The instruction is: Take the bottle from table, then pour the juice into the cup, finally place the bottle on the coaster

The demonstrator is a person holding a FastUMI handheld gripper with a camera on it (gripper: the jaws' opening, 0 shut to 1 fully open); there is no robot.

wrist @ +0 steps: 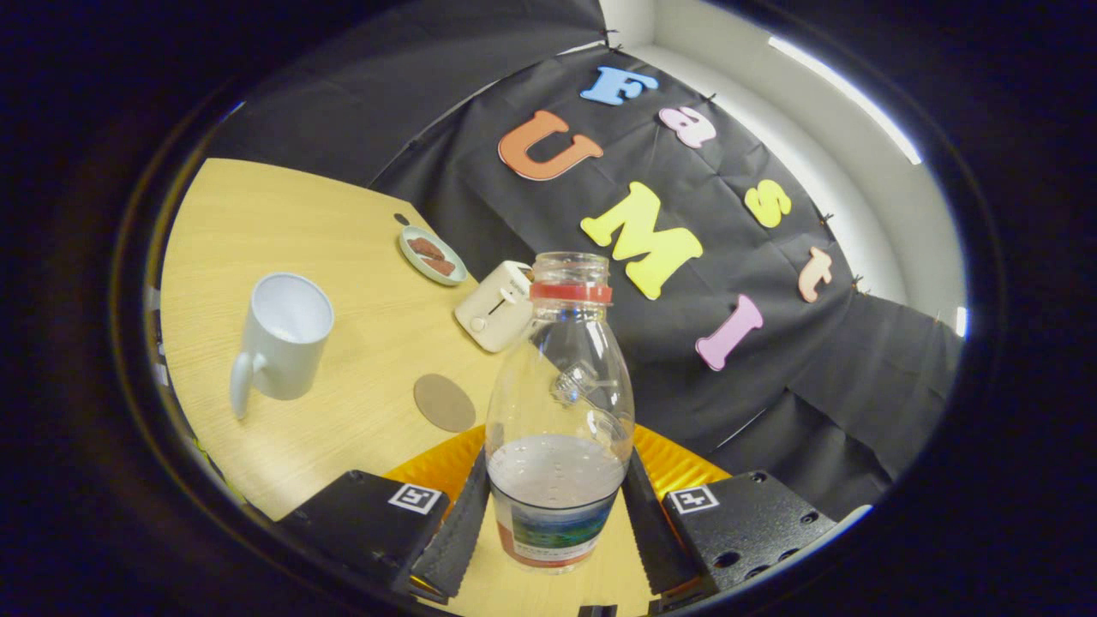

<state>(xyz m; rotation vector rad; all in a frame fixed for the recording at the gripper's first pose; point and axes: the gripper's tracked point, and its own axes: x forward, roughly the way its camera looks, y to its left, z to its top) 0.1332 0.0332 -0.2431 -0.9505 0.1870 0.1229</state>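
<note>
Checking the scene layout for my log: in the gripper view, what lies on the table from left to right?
Cup → coaster → toaster → bottle, gripped between the jaws of the gripper. The plate overlaps in order, so it is omitted.

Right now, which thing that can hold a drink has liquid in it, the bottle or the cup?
The bottle between the gripper fingers has liquid low inside; the white cup beyond looks empty.

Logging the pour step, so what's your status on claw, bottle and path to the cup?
Claw shut on bottle, cap off, some liquid inside. Cup upright, beyond the fingers. Coaster bare, between cup and bottle. Nothing in the way.
</note>
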